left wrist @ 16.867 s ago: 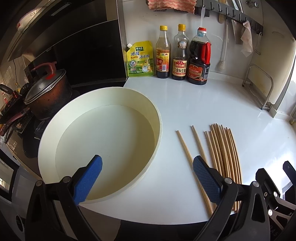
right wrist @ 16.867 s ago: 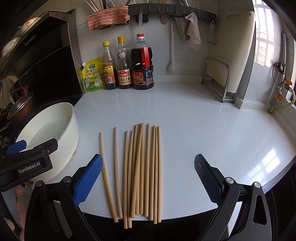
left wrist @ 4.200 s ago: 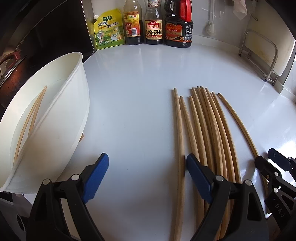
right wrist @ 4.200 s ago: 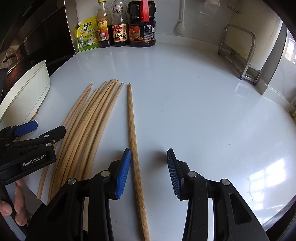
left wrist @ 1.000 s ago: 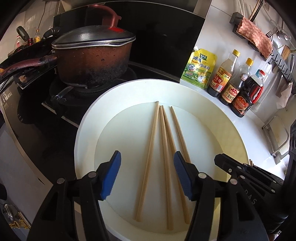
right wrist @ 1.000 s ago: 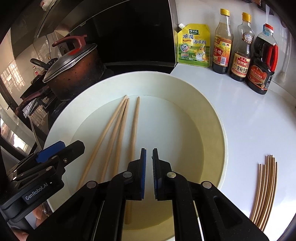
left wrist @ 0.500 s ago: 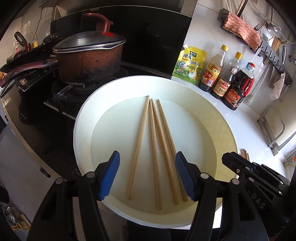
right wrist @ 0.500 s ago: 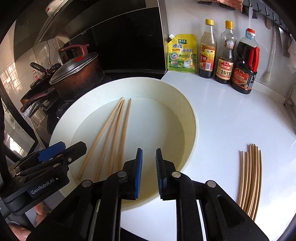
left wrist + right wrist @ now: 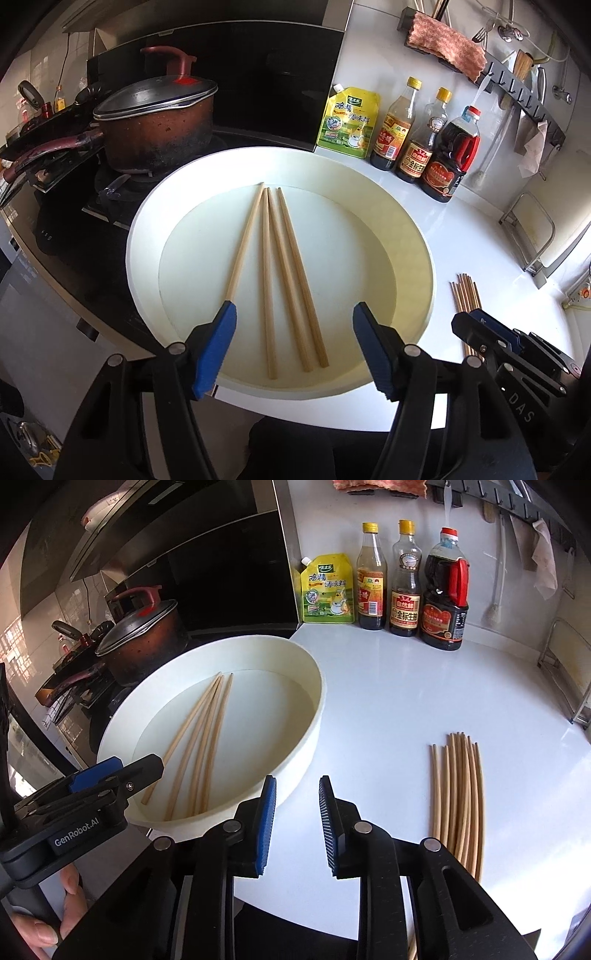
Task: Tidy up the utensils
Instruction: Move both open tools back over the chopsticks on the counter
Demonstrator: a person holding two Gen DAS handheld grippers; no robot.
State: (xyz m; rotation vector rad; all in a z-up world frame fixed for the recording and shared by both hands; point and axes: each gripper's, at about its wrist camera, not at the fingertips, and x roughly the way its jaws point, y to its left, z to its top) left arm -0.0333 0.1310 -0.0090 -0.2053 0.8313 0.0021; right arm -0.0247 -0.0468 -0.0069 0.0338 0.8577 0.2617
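So on the far left you've got that lidded pot [image 9: 155, 122] on the stove, and the white basin [image 9: 413, 236] sits near it at the counter's edge, part of its rim looks like it hangs past the counter, so I'd say a bump from either tool could tip it or shove it toward the stove. Four chopsticks [image 9: 284, 266] are lying flat inside it already, fanned out a bit. Your left gripper [image 9: 293, 345] hovers over the near rim with its jaws spread wide and nothing between them; they've just been opening a little more. If you swing it right without lifting, my guess is a finger catches the rim. Your right gripper [image 9: 297, 821] is over the counter just beside the basin, jaws only a little apart, empty, and just been opening too. That narrow gap is the risk: it probably needs to be wider before you go down on the loose bundle of chopsticks [image 9: 460, 797] lying on the white counter [image 9: 406, 686] to the right, or you'll push sticks instead of straddling one. They lie touching each other, so grabbing two at once or rolling some toward the front edge seems likely. The sauce bottles [image 9: 406, 587] at the back are well apart from all this.
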